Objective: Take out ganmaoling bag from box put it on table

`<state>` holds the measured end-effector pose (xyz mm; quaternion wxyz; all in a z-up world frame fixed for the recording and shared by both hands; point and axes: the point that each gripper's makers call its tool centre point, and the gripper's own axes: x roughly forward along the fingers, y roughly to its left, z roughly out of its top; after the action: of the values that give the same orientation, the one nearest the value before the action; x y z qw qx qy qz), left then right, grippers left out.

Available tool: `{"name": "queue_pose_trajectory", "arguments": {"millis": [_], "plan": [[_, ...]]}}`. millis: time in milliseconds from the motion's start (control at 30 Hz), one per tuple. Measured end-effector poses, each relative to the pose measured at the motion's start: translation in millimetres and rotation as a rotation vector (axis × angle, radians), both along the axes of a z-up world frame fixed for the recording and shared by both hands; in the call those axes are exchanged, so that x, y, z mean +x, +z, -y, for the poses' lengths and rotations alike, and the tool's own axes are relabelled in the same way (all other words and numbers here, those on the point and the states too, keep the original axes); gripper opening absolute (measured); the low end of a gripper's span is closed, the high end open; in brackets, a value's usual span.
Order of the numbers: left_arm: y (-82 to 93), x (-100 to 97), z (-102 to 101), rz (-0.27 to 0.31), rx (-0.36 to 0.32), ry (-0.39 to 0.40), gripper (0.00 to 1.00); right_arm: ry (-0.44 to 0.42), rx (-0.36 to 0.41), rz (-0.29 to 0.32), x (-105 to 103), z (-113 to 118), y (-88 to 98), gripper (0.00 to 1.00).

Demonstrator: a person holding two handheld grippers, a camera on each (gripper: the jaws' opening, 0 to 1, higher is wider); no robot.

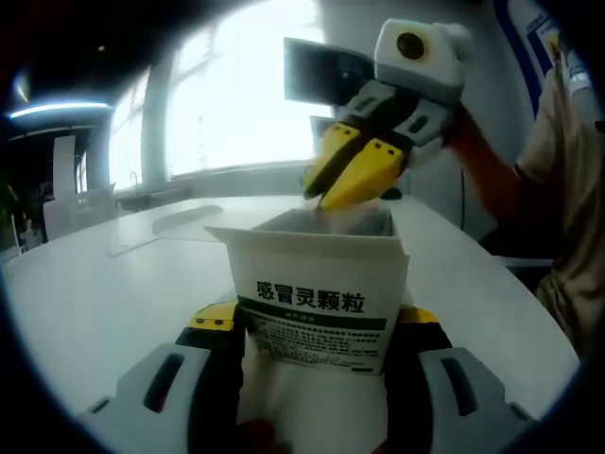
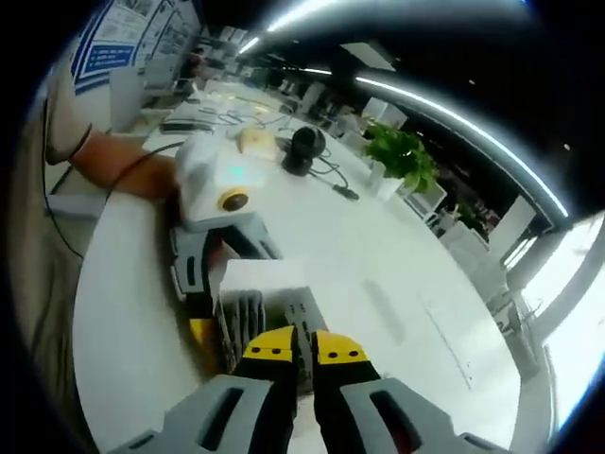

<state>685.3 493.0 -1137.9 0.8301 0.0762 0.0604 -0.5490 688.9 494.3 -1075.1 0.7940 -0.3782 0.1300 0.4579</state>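
Presently, the findings are as follows.

Box: the box [image 1: 317, 301] stands upright with its top open, clamped between the jaws of the left gripper [image 1: 312, 355], just above the table [image 1: 104, 284]. In the right gripper view the open box [image 2: 265, 317] shows silvery upright edges inside.
Bag: judged to be inside the box; those edges are probably the bags, but no single bag can be told apart.
Right gripper: the right gripper [image 2: 302, 350] has its yellow tips at the box mouth, jaws nearly together. Whether they pinch a bag, I cannot tell; from the left gripper view the right gripper [image 1: 354, 175] dips into the opening from above.
Step in hand: seizing one bag.
Method: keep the box steady and upright, pinch one top edge only, draw straight up along the box axis, then set it on bare table beside the box.
Risk: lifting several bags together, or crushing the box wall.
Hidden: box floor, bag count and the jaw tips within the mouth.
Cut off: the person's arm [image 1: 492, 180] and the box's lower part.
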Motion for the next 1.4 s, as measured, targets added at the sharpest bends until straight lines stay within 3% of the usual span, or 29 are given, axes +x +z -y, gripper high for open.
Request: {"name": "queue_pose_trajectory", "arguments": {"millis": [833,1033,1400], "plan": [[-1.0,0.6,0,-0.001,0.004,0.000,0.50,0.050,-0.179,-0.151,10,-5,-42.5,0.02],[-1.4,0.5,0,-0.001,0.007,0.000,0.50,0.053,-0.186,-0.194,11,-7,-51.2,0.01],[-1.8,0.9,0,-0.002,0.008,-0.001,0.50,0.041,-0.163,-0.224,9,-6,-50.6,0.00]]}}
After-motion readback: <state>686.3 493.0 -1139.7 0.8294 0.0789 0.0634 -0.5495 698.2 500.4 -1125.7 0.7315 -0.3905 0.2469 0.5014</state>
